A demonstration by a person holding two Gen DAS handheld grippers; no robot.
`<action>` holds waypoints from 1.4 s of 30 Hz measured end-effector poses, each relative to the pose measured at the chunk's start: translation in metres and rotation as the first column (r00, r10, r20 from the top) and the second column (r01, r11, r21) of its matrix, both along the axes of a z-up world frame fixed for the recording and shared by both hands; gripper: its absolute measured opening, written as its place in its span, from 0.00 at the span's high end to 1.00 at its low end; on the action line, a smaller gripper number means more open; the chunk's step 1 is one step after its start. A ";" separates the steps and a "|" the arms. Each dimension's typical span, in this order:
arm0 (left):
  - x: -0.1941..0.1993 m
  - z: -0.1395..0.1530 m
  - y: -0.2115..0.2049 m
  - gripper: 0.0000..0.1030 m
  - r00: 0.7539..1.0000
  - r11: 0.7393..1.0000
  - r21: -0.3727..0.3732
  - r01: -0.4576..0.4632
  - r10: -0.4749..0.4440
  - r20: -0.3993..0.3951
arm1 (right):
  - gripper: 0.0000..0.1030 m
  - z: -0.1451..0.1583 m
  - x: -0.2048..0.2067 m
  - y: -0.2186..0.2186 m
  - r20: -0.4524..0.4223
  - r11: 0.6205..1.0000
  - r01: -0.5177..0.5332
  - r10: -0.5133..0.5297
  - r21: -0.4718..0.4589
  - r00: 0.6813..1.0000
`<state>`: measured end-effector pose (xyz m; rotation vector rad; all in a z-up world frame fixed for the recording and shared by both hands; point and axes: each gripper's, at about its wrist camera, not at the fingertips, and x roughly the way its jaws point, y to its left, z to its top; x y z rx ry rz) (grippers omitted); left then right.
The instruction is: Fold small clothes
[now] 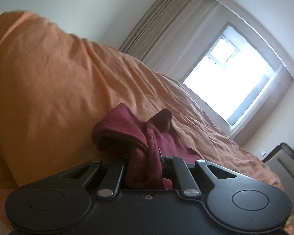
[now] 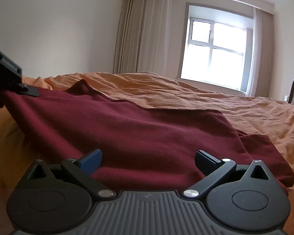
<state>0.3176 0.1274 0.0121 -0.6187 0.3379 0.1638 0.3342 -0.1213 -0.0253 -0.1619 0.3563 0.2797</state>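
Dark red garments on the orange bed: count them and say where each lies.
1. The dark red fabric garment lies spread on the orange bed sheet; the left gripper pinches a bunched corner, and the open right gripper hovers at its near edge. More may be out of view.

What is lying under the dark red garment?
The orange bed sheet shows around the dark red garment. Anything beneath the cloth's middle is covered and cannot be seen.

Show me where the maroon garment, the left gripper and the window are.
maroon garment [image 2: 147,133]: right wrist view, middle of the spread cloth.
left gripper [image 1: 145,168]: left wrist view, between fingertips, shut on bunched cloth.
window [image 2: 215,51]: right wrist view, centre panes.
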 end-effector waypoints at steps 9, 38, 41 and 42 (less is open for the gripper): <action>0.022 0.050 -0.061 0.91 0.987 0.951 0.297 0.091 -0.126 0.100 | 0.00 0.002 -0.012 -0.033 0.037 0.999 0.034 -0.034 -0.007 0.999; 0.055 0.006 -0.285 0.80 0.604 0.444 0.486 0.753 -0.759 -0.243 | 0.00 -0.034 -0.124 -0.144 0.023 0.935 0.306 -0.307 -0.178 0.951; 0.054 0.007 -0.283 0.65 0.595 0.447 0.465 0.764 -0.766 -0.242 | 0.00 -0.038 -0.127 -0.152 0.005 0.930 0.328 -0.331 -0.164 0.943; 0.053 0.007 -0.282 0.57 0.592 0.449 0.455 0.769 -0.770 -0.240 | 0.00 -0.039 -0.128 -0.153 -0.001 0.929 0.335 -0.339 -0.159 0.941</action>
